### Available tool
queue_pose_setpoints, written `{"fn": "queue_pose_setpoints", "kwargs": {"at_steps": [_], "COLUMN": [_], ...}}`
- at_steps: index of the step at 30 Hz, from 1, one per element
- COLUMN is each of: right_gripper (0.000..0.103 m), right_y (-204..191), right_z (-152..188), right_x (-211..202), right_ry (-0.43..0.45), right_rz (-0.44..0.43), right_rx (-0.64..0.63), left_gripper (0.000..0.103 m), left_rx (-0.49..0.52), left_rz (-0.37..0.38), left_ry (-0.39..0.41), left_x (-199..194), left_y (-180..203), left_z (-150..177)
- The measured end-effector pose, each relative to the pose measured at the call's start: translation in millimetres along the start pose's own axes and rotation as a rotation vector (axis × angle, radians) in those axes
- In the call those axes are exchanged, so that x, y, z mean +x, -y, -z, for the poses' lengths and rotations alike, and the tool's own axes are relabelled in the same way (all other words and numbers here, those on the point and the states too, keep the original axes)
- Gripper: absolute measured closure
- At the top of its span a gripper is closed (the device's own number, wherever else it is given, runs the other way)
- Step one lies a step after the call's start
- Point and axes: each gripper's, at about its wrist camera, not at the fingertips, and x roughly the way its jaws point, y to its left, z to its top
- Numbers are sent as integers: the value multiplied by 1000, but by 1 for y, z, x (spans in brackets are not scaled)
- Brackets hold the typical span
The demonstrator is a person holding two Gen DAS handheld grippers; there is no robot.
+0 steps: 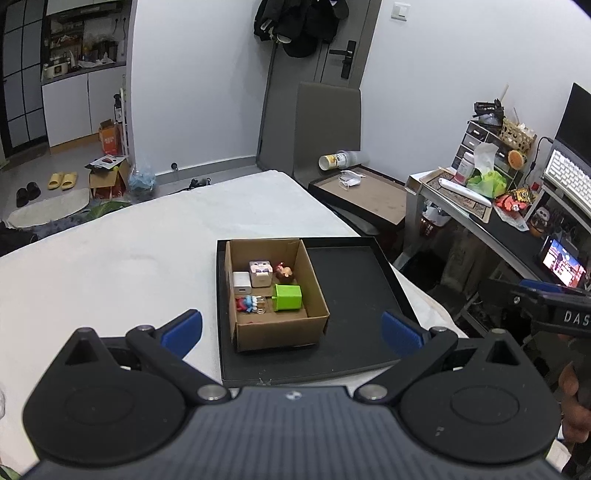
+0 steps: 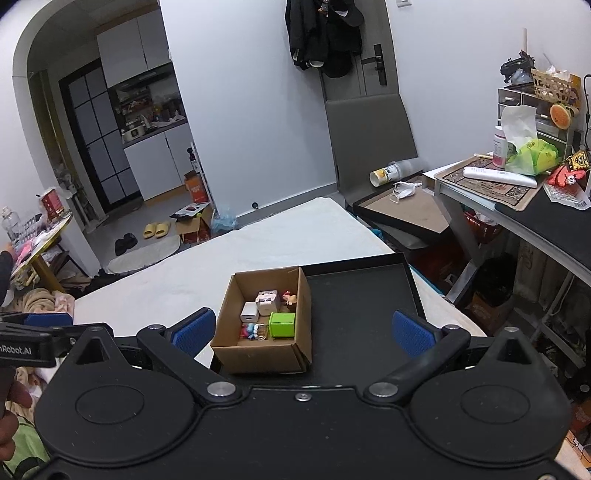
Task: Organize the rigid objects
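We're in someone's home, a small lived-in apartment room. Coats point(image 2: 325, 33) hang on the entry door point(image 1: 332, 55) with its lock handle. Yellow slippers point(image 1: 62, 181) and black ones sit on the floor by a mat. Through the arch, a kitchenette point(image 2: 147, 110) with white cabinets and a cluttered counter. On the right, a desk point(image 1: 480, 206) crowded with a keyboard point(image 1: 569, 181), tissues, a pill bottle and small drawers.
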Motion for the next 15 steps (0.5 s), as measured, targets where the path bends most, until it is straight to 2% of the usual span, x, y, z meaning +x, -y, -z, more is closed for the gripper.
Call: {"fn": "queue_pose_setpoints", "kwargs": {"at_steps": [15], "right_gripper": [0], "right_y": [-5], "right_z": [0], "right_x": [4], "right_ry": [-8], "right_rz": [12], "right_rx": [-18], "left_gripper": [1], "left_rx": [1], "left_rz": [-10], "left_ry": [15], "left_x": [-4], "left_y": [-3], "left_z": [0]}}
